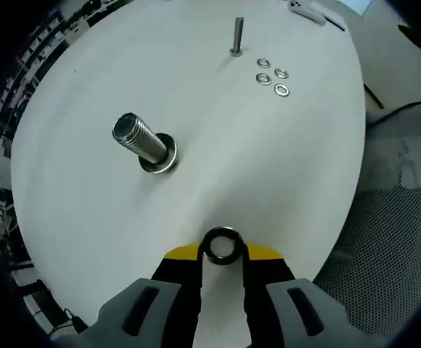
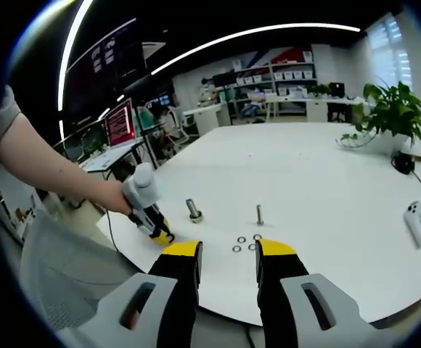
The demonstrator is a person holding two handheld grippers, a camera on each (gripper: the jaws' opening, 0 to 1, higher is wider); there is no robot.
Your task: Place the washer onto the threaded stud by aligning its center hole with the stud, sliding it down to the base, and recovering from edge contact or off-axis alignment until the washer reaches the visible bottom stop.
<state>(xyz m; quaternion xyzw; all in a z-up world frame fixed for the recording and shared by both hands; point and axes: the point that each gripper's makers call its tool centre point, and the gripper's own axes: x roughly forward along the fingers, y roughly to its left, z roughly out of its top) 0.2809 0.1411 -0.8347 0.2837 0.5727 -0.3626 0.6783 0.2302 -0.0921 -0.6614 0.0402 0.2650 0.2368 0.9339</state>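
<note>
The left gripper (image 1: 222,250) pinches a washer (image 1: 221,245) between its yellow tips above the white table (image 1: 87,188), short of the thick threaded stud (image 1: 144,142), whose base ring partly hides behind the shaft. The right gripper (image 2: 229,250) hangs apart, jaws open on nothing. Four spare washers (image 1: 272,75) lie beside a thin bolt (image 1: 237,36).

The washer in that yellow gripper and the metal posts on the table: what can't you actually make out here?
- Left gripper view: the washer, held in the left gripper; its lower edge is hidden by the tips.
- Left gripper view: the base of the thick stud; a ring there hides the bottom stop.
- Right gripper view: the loose washers are too small to count; the right gripper partly hides them.
</note>
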